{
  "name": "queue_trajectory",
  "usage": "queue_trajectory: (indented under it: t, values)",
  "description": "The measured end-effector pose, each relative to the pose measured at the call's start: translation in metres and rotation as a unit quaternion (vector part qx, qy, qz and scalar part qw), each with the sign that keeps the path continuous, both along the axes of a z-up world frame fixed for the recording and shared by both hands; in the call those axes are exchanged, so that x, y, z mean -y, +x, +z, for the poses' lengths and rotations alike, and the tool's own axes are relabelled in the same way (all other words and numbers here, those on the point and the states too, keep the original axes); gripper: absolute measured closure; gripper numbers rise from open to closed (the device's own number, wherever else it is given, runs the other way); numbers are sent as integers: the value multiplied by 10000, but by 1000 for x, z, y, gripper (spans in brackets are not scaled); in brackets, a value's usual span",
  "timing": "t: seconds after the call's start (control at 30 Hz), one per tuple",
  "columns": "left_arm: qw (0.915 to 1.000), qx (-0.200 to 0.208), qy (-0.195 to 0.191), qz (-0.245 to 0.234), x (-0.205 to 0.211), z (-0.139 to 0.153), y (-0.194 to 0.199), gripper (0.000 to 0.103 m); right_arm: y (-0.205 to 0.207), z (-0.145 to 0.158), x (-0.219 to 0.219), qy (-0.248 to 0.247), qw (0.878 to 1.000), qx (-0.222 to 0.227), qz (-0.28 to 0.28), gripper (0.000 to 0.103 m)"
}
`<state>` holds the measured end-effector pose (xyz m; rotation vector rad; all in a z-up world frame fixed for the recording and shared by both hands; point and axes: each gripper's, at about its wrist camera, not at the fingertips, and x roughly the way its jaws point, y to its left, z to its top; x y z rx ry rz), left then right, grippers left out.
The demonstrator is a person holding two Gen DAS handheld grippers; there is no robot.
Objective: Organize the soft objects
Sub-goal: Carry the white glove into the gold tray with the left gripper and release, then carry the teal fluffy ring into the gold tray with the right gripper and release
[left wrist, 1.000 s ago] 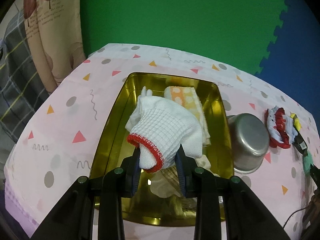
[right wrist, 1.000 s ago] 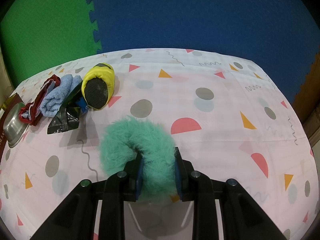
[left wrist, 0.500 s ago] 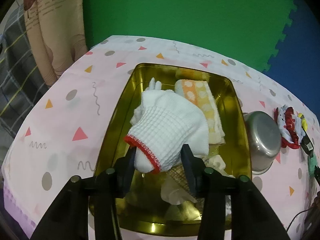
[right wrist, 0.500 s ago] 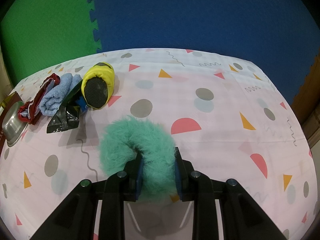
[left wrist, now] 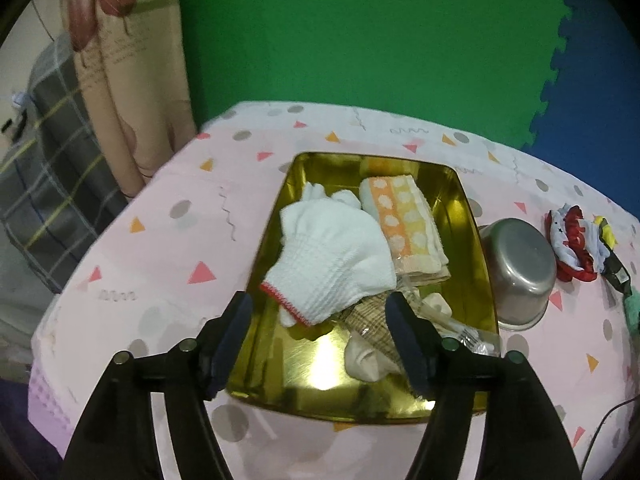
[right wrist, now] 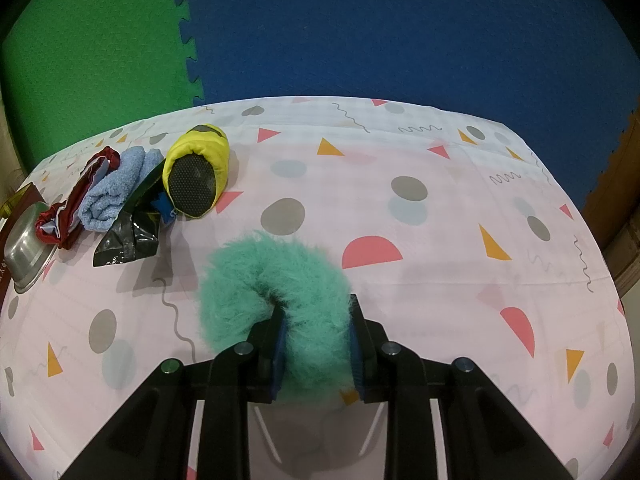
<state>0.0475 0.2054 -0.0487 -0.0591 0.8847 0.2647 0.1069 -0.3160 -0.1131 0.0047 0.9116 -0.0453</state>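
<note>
A white knitted glove [left wrist: 332,256] with a red cuff lies in the gold tray [left wrist: 268,248], on top of other soft items and beside an orange dotted towel [left wrist: 404,220]. My left gripper [left wrist: 318,314] hangs over the tray's near end, its jaws opening, the pads clear of the glove on both sides. In the right wrist view my right gripper [right wrist: 316,338] is shut on a fluffy teal ring [right wrist: 264,292] that rests on the pink patterned tablecloth [right wrist: 440,220].
A steel bowl [left wrist: 520,268] lies tipped right of the tray, with a red-and-white cloth [left wrist: 572,240] beyond it. In the right wrist view a yellow slipper [right wrist: 200,168], a rolled blue towel [right wrist: 114,188], a black foil bag [right wrist: 128,236] and a red cloth [right wrist: 76,208] sit at the left.
My left gripper has let go of the white glove and spread its jaws, drawing back a little. The glove now lies in the tray. The right gripper has not moved.
</note>
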Motion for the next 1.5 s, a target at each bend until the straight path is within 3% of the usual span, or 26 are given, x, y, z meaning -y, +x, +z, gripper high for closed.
queue_trajectory:
  t: [0.37,0.6,0.8,1.17,1.33,1.5]
  values:
    - [9989,242,362,194,11,-2,-30,31,-3,2,0,-44,10000,19,4,77]
    - [9987,360,72,359,4,-3,-37,29,-11,5,-6,-6,10000,-18,11,83]
    - [9980,395,137,484,-2,-4,-40,28,-28,17,-22,134,9998,32,131,84]
    - [9968,416,48,678,-14,-3,-42,24,-50,44,-103,350,9935,93,1077,84]
    - [9957,406,171,810,-20,-3,-44,23,-51,59,-152,431,9853,102,1648,84]
    - [9940,386,19,1021,-33,-4,-45,22,-43,71,-201,600,9753,125,2121,84]
